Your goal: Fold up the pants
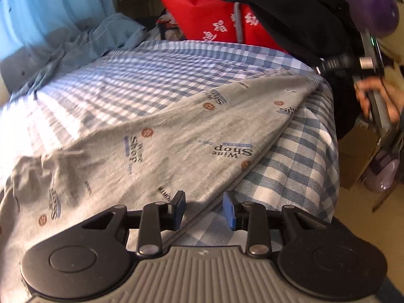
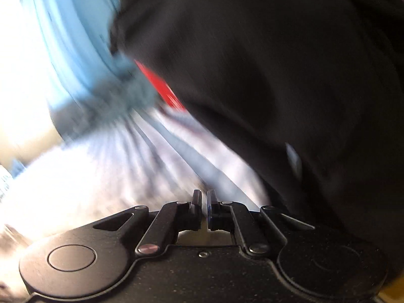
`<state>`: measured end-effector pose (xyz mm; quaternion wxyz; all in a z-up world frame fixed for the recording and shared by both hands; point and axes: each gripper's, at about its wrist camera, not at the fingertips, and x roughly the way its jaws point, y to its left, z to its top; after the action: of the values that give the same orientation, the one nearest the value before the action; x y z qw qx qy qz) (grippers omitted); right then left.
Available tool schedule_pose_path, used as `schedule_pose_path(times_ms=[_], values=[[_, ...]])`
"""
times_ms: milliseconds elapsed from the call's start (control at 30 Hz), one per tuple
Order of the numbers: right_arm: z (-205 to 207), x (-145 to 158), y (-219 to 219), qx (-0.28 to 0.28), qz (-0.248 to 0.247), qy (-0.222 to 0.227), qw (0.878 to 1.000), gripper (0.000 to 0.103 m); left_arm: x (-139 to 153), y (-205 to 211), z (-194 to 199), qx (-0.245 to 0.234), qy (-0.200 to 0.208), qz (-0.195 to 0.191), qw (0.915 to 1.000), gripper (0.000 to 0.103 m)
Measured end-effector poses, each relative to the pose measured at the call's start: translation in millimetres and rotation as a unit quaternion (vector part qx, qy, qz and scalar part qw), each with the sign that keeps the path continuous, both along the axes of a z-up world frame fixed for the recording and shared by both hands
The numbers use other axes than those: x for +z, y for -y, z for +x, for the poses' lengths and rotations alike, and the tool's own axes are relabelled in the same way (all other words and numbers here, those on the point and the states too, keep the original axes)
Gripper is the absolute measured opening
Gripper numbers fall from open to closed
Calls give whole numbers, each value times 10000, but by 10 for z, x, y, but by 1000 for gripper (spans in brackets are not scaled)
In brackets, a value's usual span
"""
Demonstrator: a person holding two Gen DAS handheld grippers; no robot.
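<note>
Grey pants point(image 1: 176, 126) printed with "Wine Shop" lie spread flat on a blue-and-white checked bedsheet point(image 1: 298, 156) in the left wrist view, drawstring waist at the left. My left gripper point(image 1: 204, 210) is open just over the pants' near edge, one blue pad above the grey cloth and the other above the sheet, gripping nothing. In the blurred right wrist view my right gripper point(image 2: 204, 208) has its jaws almost together with nothing visible between them, over the pale sheet point(image 2: 113, 171). A person's hand point(image 1: 366, 96) holds that gripper's handle beyond the bed's right edge.
A red bag point(image 1: 209, 22) with white characters and a black garment point(image 1: 277, 7) sit at the head of the bed. A blue curtain point(image 1: 50, 12) and a crumpled blue-grey cloth point(image 1: 101, 40) lie to the left. A cardboard box point(image 1: 358, 156) stands on the floor at the right.
</note>
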<state>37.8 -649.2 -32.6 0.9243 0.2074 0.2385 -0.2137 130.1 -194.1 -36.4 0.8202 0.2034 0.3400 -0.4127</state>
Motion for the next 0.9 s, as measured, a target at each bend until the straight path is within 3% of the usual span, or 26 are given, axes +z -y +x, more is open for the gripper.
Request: schedule_pose_path(times_ms=[100, 167, 233, 267, 333, 467, 533, 600, 667, 767, 867, 900], values=[[-77, -60, -13, -174, 13, 58, 9998, 4, 46, -138, 21, 118, -56, -96, 9999, 46], [-78, -20, -55, -213, -191, -14, 9996, 13, 73, -240, 28, 192, -13, -119, 9997, 53], [-86, 113, -105, -9, -446, 19, 9990, 34, 92, -334, 33, 318, 23, -108, 9994, 54], [-27, 162, -81, 140, -488, 65, 9987, 36, 96, -377, 35, 387, 21, -111, 9992, 54], [128, 247, -48, 541, -421, 53, 9976, 36, 102, -453, 47, 551, -20, -163, 9983, 55], [620, 203, -27, 1231, -190, -684, 9898, 34, 83, -531, 93, 778, -53, -265, 9966, 58], [802, 152, -24, 1262, -278, -1003, 9865, 34, 75, -541, 113, 907, 99, -310, 9953, 70], [922, 126, -5, 1273, -197, -1011, 9865, 33, 68, -540, 139, 1031, 208, -356, 9938, 76], [970, 139, 38, 1247, -211, -1016, 9867, 16, 52, -548, 183, 1131, 148, -411, 9926, 76], [1047, 137, -16, 1297, -334, -1050, 9854, 9, 12, -583, 258, 1305, -5, -428, 9905, 76], [1049, 176, -23, 1297, -405, -1034, 9853, 12, -49, -617, 289, 1391, -124, -421, 9893, 76], [985, 166, -18, 1251, -412, -1031, 9859, 21, -68, -627, 292, 1410, -156, -417, 9890, 76]])
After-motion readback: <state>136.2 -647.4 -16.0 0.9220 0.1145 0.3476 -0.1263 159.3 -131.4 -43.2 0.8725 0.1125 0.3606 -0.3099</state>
